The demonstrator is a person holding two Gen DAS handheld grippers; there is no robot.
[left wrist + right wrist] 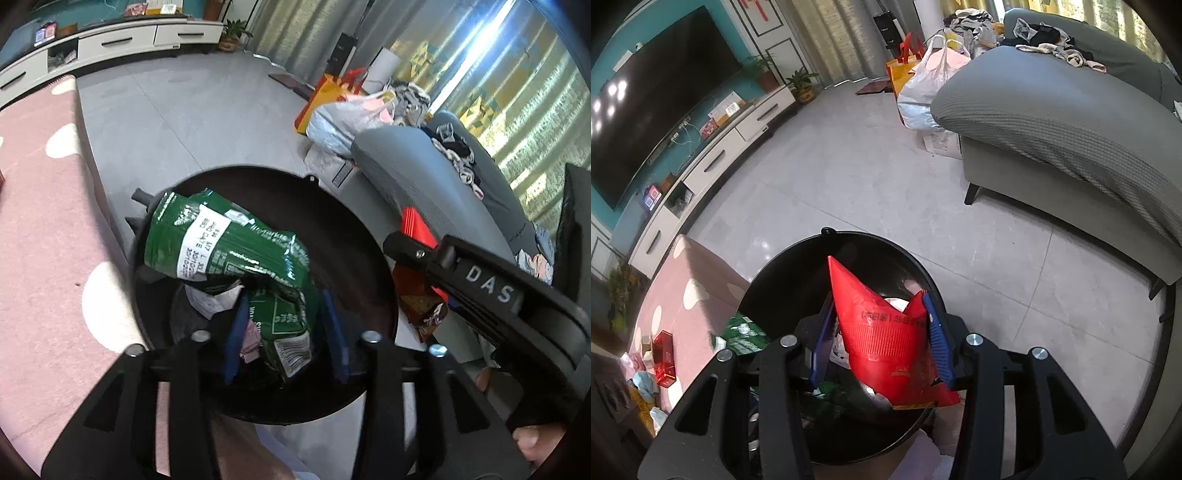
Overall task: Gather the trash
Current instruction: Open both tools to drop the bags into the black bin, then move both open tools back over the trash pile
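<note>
Over black bin [354, 229]: left claw [286, 332] apart, loosely around green wrapper [229, 243]; right claw [882, 343] clamped on red wrapper [882, 332].

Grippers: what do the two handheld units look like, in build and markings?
Both grippers, left and right, have black angular frames with silver bolts and blue ribbed fingers. The right one's body, seen from the left wrist view, bears white letters "DAS".

Trash bin [783, 273] on floor [849, 177], table [683, 295] at its left, sofa [1052, 122] right. Green wrapper [229, 251] over bin between left gripper [286, 343] fingers; red wrapper [882, 332] between right gripper [881, 343] fingers.
</note>
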